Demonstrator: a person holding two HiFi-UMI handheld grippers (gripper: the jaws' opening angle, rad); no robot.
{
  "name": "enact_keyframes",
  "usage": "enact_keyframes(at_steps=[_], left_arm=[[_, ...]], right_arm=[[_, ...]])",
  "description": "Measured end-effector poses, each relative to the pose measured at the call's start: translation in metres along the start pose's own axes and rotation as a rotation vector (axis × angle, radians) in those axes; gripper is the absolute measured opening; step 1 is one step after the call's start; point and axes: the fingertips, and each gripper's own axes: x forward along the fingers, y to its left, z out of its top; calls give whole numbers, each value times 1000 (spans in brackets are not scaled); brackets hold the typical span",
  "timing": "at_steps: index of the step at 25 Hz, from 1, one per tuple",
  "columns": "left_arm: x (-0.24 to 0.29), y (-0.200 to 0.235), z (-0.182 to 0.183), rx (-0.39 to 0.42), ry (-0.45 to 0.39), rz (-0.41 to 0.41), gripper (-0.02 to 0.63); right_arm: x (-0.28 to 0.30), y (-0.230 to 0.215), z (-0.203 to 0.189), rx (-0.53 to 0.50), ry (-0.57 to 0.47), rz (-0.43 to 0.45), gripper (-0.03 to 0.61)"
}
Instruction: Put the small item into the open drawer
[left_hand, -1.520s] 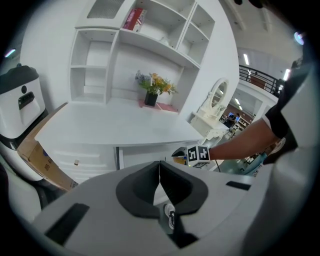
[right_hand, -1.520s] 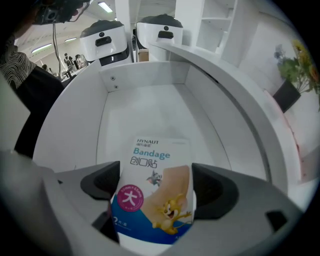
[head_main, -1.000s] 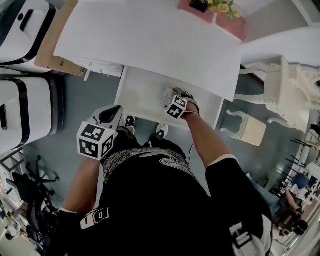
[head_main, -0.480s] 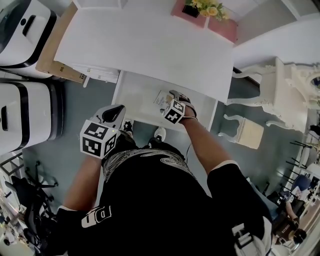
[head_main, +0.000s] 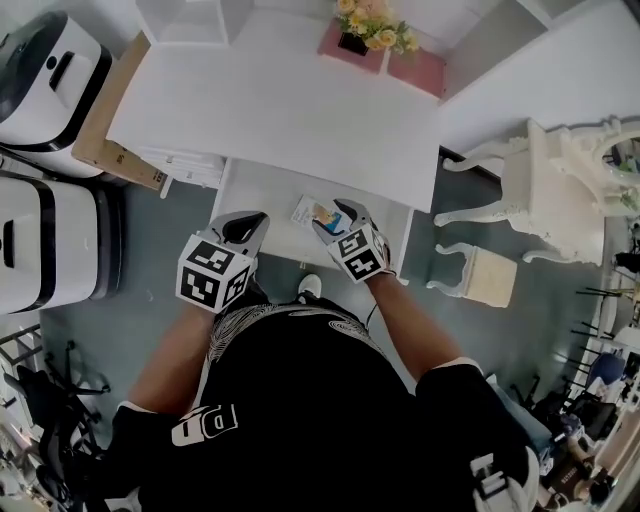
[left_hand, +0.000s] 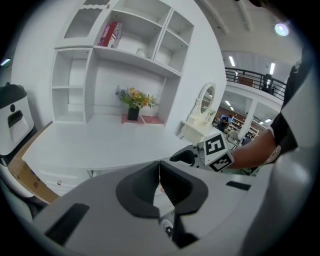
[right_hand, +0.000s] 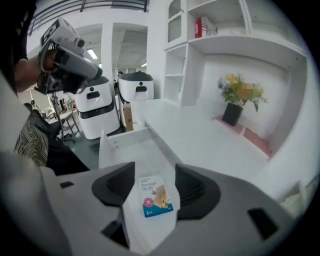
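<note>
Our white counter (head_main: 280, 100) has its drawer (head_main: 262, 195) pulled out, and the small bandage packet (right_hand: 151, 196) lies on the drawer floor, about midway along it. We hold the right tongs (head_main: 334, 218) just above the packet. Their jaws are closing with it between them, and the pads are clear of it. Our left tongs (left_hand: 159, 184) hover near the drawer's left front, jaws pressed together on nothing. Potted flowers (head_main: 352, 38) stand at the counter's back.
</note>
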Motion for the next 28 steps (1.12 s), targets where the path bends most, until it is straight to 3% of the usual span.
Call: enact_keyframes(at_steps=[5, 9, 12, 17, 21, 24, 28], left_arm=[[0, -23, 4, 8, -26, 4, 15], [-2, -40, -2, 2, -40, 22, 15], [-6, -53, -9, -10, -51, 35, 15], [-18, -65, -19, -28, -77, 55, 15], [-31, -69, -19, -11, -95, 55, 15], [-38, -74, -12, 20, -114, 30, 15], [-52, -84, -4, 67, -140, -29, 15]], right_arm=[[-51, 3, 15, 109, -127, -19, 137], [-84, 15, 24, 126, -216, -16, 19], [-101, 23, 26, 120, -261, 5, 9], [-125, 29, 23, 201, -314, 58, 8], [-150, 39, 25, 201, -354, 16, 8], [-166, 49, 29, 226, -393, -15, 8], [-179, 70, 37, 312, -434, 8, 8]])
